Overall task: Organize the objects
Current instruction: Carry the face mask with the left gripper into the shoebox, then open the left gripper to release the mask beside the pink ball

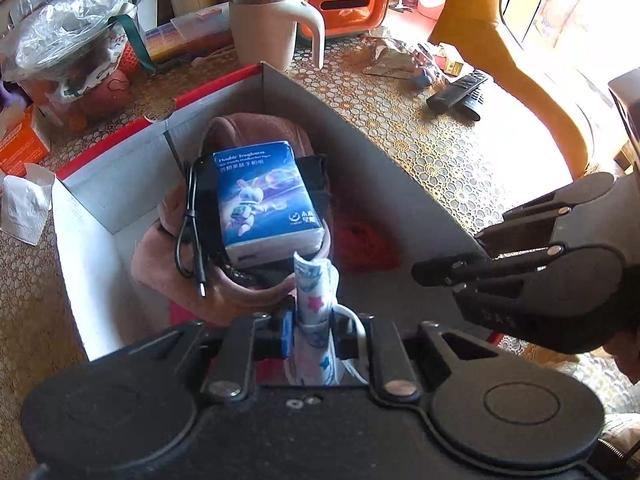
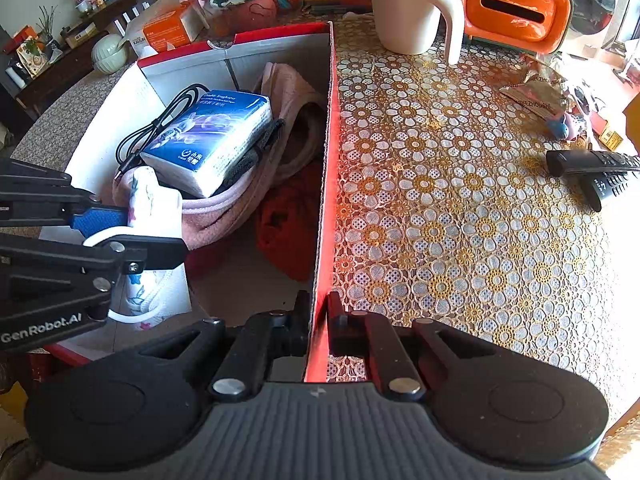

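Note:
A white face mask (image 1: 314,300) with star prints and ear loops stands upright between the blue pads of my left gripper (image 1: 314,320), which is shut on it just inside the near end of a red-and-white cardboard box (image 1: 360,152). In the box lie a blue tissue pack (image 1: 264,196), a black cable (image 1: 192,232) and a pink towel (image 1: 256,128). My right gripper (image 2: 319,308) is shut on the box's right wall (image 2: 326,160). The right wrist view shows the left gripper (image 2: 148,232) and mask (image 2: 154,200) at the left.
On the lace tablecloth (image 2: 440,200) stand a cream mug (image 1: 268,20) and an orange tissue holder (image 1: 344,0) behind the box. Two black remotes (image 2: 592,168) lie to the right. Plastic bags (image 1: 68,36) and an orange carton (image 1: 24,144) crowd the left.

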A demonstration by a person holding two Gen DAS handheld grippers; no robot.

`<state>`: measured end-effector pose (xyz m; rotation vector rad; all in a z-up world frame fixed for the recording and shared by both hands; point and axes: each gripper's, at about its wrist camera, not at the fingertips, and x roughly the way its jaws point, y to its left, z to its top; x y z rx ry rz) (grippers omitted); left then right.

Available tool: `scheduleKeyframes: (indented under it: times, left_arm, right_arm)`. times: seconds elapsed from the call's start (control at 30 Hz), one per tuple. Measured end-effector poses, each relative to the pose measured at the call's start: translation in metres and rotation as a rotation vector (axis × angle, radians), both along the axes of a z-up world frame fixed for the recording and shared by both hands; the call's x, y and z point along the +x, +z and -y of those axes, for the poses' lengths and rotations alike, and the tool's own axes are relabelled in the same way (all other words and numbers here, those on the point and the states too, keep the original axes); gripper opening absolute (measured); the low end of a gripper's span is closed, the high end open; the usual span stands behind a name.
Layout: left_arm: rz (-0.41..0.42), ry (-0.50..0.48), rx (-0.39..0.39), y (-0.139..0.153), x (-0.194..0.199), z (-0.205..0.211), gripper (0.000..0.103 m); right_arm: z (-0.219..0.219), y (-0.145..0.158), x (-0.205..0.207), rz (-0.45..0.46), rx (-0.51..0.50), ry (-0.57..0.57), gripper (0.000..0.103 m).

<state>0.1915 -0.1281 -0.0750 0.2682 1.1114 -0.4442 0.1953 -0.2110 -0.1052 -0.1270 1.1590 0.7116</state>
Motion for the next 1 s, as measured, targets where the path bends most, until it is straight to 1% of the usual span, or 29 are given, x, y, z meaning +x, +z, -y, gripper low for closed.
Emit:
scheduleKeyframes:
  times: [0.2,0.4,0.5,0.53,0.57,0.7,0.77,0.83,1.0]
  left_arm:
    - [-0.031,0.004,-0.02,-0.006,-0.001,-0.003,0.022]
    - [-0.047,-0.003,-0.02,-0.014,-0.006,-0.003,0.033]
    - [-0.053,0.003,-0.048,-0.013,-0.009,-0.007,0.048]
    - [-0.05,0.004,-0.058,-0.013,-0.011,-0.008,0.056]
    - [-0.044,0.005,-0.064,-0.013,-0.014,-0.008,0.061]
    - [-0.026,0.004,-0.079,-0.011,-0.021,-0.01,0.069]
    - [-0.017,0.012,-0.094,-0.01,-0.025,-0.013,0.079]
    - [0.007,0.022,-0.105,-0.007,-0.03,-0.016,0.085]
    - [0.048,0.051,-0.144,0.004,-0.041,-0.027,0.087]
  right_arm:
    - [0.001,0.0,0.0,-0.001,0.002,0.0,0.008]
    - [0.0,0.0,0.0,-0.002,0.0,-0.007,0.008]
    - [-0.001,0.0,0.0,-0.002,-0.004,-0.01,0.008]
    - [-0.002,0.0,-0.001,-0.001,-0.006,-0.011,0.008]
    - [-0.002,0.001,-0.001,0.0,-0.008,-0.012,0.008]
    - [-0.003,0.001,0.0,-0.003,-0.01,-0.019,0.008]
    - [-0.002,0.001,0.0,-0.006,-0.008,-0.023,0.008]
    - [-0.003,0.001,0.0,-0.006,-0.007,-0.027,0.008]
    - [-0.002,0.002,-0.001,-0.006,-0.005,-0.033,0.008]
